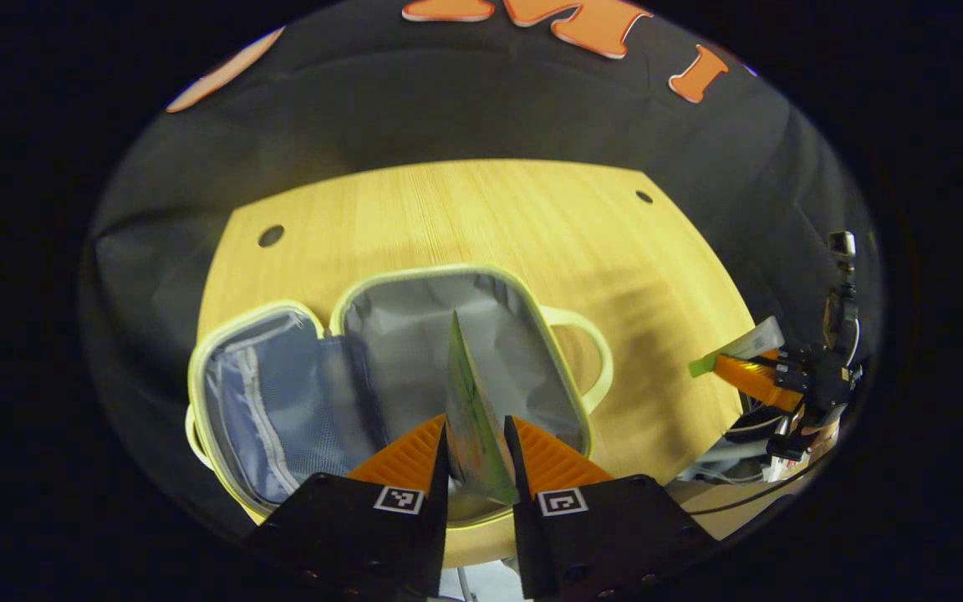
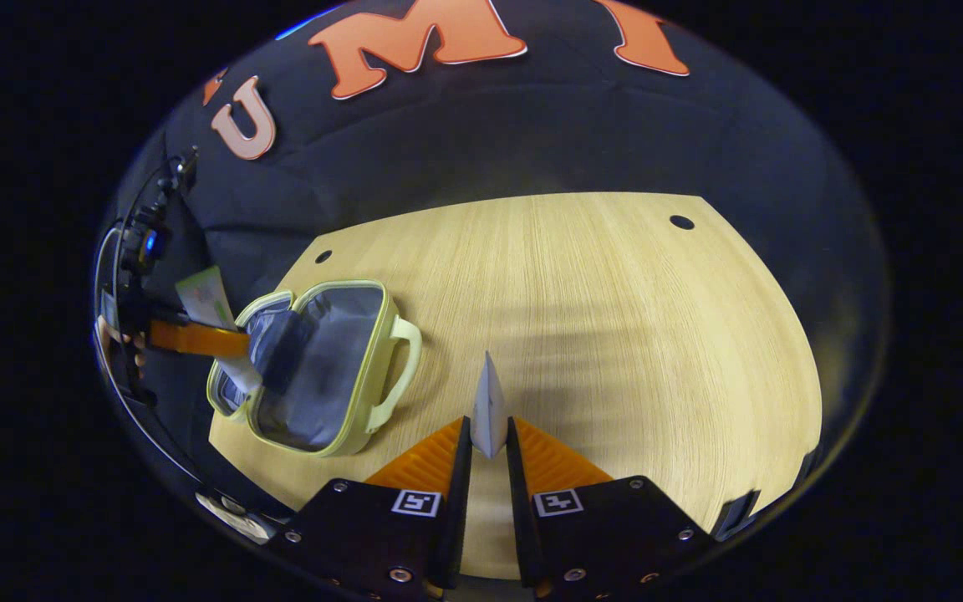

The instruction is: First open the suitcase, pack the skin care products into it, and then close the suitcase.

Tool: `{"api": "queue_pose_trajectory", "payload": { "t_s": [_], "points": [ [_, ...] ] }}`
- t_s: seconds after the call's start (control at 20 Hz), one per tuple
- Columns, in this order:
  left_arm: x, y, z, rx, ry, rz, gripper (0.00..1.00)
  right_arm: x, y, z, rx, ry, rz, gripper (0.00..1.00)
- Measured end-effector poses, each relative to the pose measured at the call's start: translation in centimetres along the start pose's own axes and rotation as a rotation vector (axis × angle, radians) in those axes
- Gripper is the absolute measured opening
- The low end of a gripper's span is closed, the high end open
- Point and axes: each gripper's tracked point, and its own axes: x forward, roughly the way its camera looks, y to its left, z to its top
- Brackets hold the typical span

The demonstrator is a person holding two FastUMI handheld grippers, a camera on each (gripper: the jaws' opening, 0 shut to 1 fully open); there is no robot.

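Note:
The small pale-green suitcase (image 1: 402,330) lies open on the wooden table, grey lining up, its lid (image 1: 260,401) folded out to the left. My left gripper (image 1: 476,435) is shut on a flat green skin care sachet (image 1: 466,389), held edge-on just above the open main compartment. In the right gripper view, my right gripper (image 2: 488,428) is shut on a thin white sachet (image 2: 489,405), held over bare table to the right of the suitcase (image 2: 323,359). That view also catches the left gripper (image 2: 197,339) and its sachet (image 2: 207,299) at the suitcase's far side.
The suitcase handle (image 1: 594,334) points toward the right gripper (image 1: 732,365), which holds its sachet (image 1: 756,341) off the table's right edge. The wooden table (image 2: 615,334) has small round holes (image 2: 681,221) near its far corners. Black cloth walls surround it.

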Motion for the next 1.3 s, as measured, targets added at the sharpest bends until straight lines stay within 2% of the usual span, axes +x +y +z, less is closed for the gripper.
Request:
{"api": "queue_pose_trajectory", "payload": {
  "t_s": [0.1, 0.25, 0.3, 0.35, 0.4, 0.45, 0.5, 0.65, 0.8, 1.05, 1.3],
  "points": [
    [2.5, 1.0, -0.4, 0.001, 0.082, -0.032, 0.35, -0.4, 0.7, -0.4, 0.052, -0.012, -0.036, 0.27],
    [4.9, 2.3, 0.0, 0.030, 0.151, -0.019, 0.35, -1.4, 0.9, -1.9, 0.137, -0.001, -0.097, 0.27],
    [5.4, 2.3, 0.3, 0.029, 0.160, -0.015, 0.35, -1.6, 0.9, -2.3, 0.155, -0.002, -0.115, 0.27],
    [5.8, 2.2, 0.6, 0.025, 0.164, -0.020, 0.36, -1.8, 1.0, -2.8, 0.165, 0.001, -0.131, 0.22],
    [5.9, 2.0, 0.8, 0.025, 0.162, -0.032, 0.37, -2.0, 1.1, -3.2, 0.167, 0.005, -0.147, 0.27],
    [5.7, 1.8, 0.9, 0.036, 0.151, -0.043, 0.43, -2.2, 1.2, -3.5, 0.164, 0.009, -0.161, 0.27],
    [5.7, 2.2, 1.1, 0.049, 0.139, -0.046, 0.45, -2.3, 1.3, -3.6, 0.161, 0.011, -0.171, 0.27],
    [4.5, 2.6, 1.3, 0.076, 0.101, -0.051, 0.99, -2.6, 2.1, -2.9, 0.165, -0.003, -0.182, 0.27],
    [3.6, 3.1, 1.1, 0.082, 0.046, -0.054, 0.98, -2.4, 3.7, -1.4, 0.131, -0.009, -0.154, 0.27],
    [0.0, 4.3, 0.5, 0.025, -0.093, -0.069, 0.98, -2.4, 7.9, 2.3, -0.025, 0.021, -0.057, 0.27],
    [-4.8, 7.5, 0.3, -0.131, -0.305, -0.048, 0.98, -1.1, 14.0, 7.1, -0.139, 0.051, 0.089, 0.27]
  ]
}}
